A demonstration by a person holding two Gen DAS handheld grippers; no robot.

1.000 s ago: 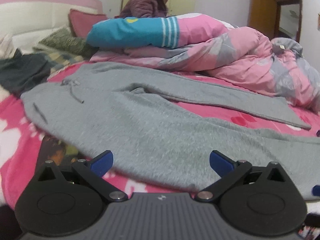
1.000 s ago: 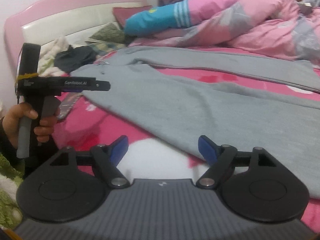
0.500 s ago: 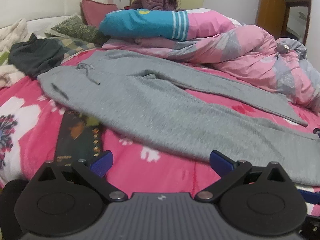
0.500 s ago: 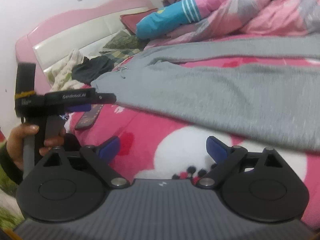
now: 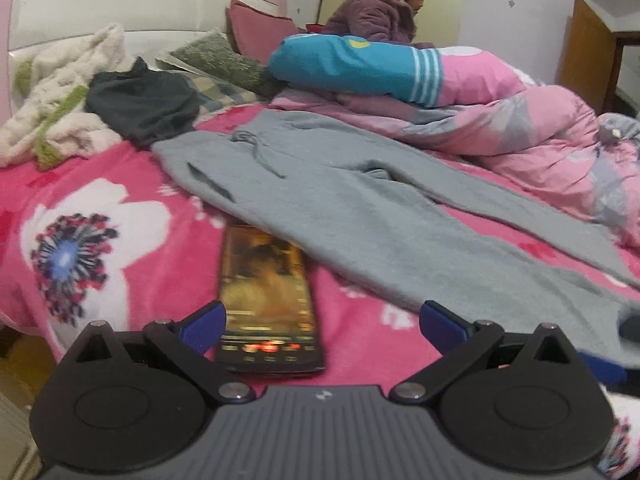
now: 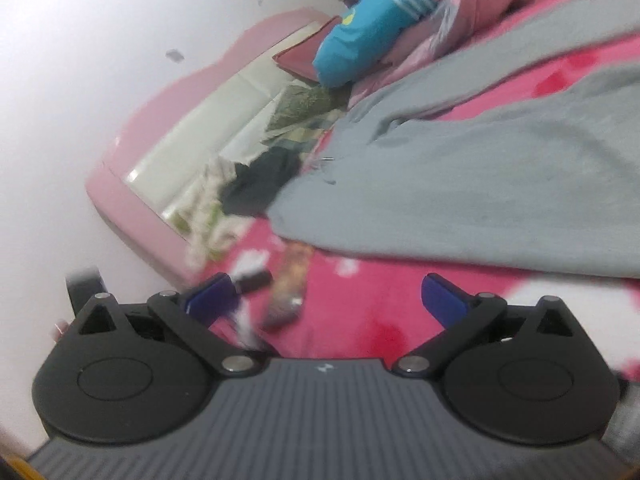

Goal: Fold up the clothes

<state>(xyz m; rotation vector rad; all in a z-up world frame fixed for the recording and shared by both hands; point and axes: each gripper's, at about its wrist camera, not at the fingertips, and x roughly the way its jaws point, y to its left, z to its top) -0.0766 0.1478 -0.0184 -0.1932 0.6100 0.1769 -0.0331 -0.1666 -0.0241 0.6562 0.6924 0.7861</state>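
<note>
1. The grey sweatpants (image 5: 360, 216) lie spread flat on the pink floral blanket (image 5: 92, 200), legs splayed apart and waistband toward the headboard, so every edge is open to a grab.
2. The left gripper (image 5: 322, 318) hangs over a phone (image 5: 266, 296) beside the near leg, fingers wide apart and empty.
3. The right gripper (image 6: 326, 294), tilted and blurred, is likewise spread with nothing between its fingers.

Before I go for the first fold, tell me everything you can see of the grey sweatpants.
The grey sweatpants look like soft fleece and lie spread flat on the pink floral blanket, unfolded, legs apart, running away to the right. The waistband faces the headboard, with a loose drawstring and a slit pocket. One edge overlaps the top of a phone. No gripper touches them.
</note>
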